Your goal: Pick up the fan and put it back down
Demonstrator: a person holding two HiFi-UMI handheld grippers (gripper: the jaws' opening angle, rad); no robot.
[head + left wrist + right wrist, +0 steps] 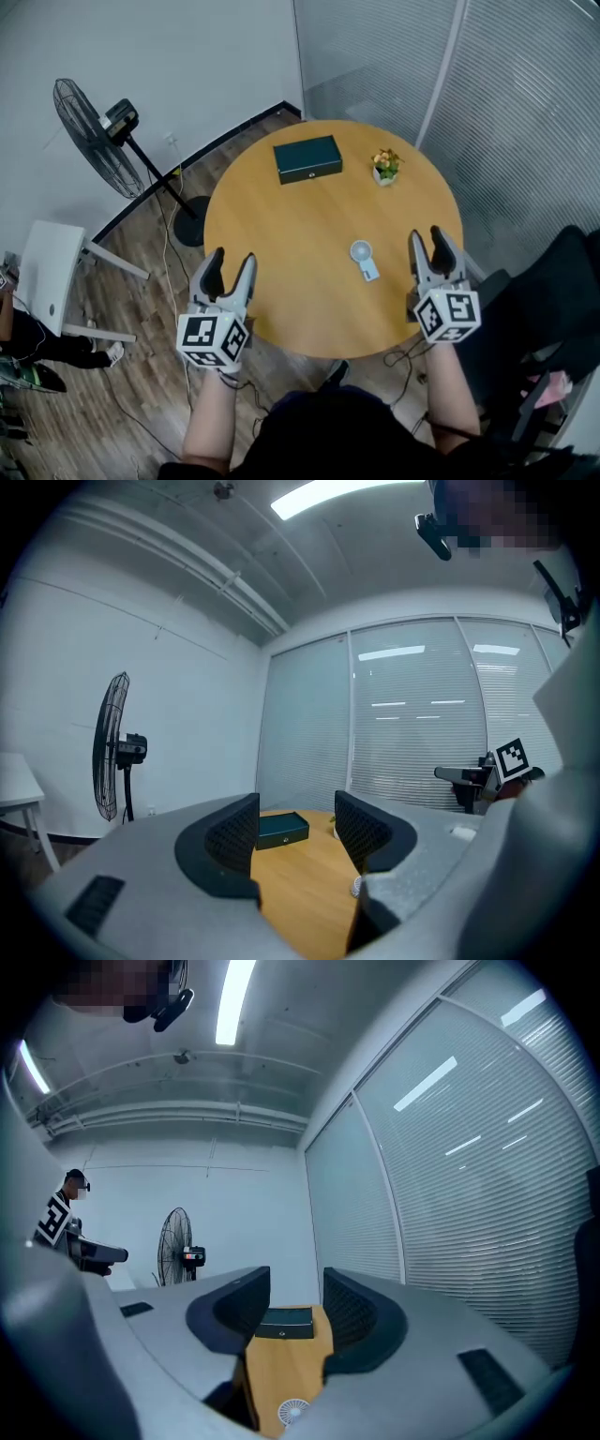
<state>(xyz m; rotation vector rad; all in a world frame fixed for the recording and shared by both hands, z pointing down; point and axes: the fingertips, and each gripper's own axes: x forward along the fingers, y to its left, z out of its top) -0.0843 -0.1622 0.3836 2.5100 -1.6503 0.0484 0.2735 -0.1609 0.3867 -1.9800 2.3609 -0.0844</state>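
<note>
A small white hand fan (363, 258) lies flat on the round wooden table (281, 234), near its front half. My left gripper (230, 265) hovers at the table's front left edge, open and empty. Open too, with nothing between its jaws, my right gripper (429, 241) hangs over the front right edge, a short way right of the fan. In the right gripper view the fan (292, 1413) shows low between the fingers of that gripper (295, 1302), well ahead of them. From the left gripper (295, 822) view only a sliver of the fan (356, 887) shows.
A dark green box (307, 158) and a small potted flower (384, 167) sit at the table's far side. A black pedestal fan (94, 136) stands on the floor at left beside a white stool (52, 272). A black chair (553, 300) is at right, by the glass wall.
</note>
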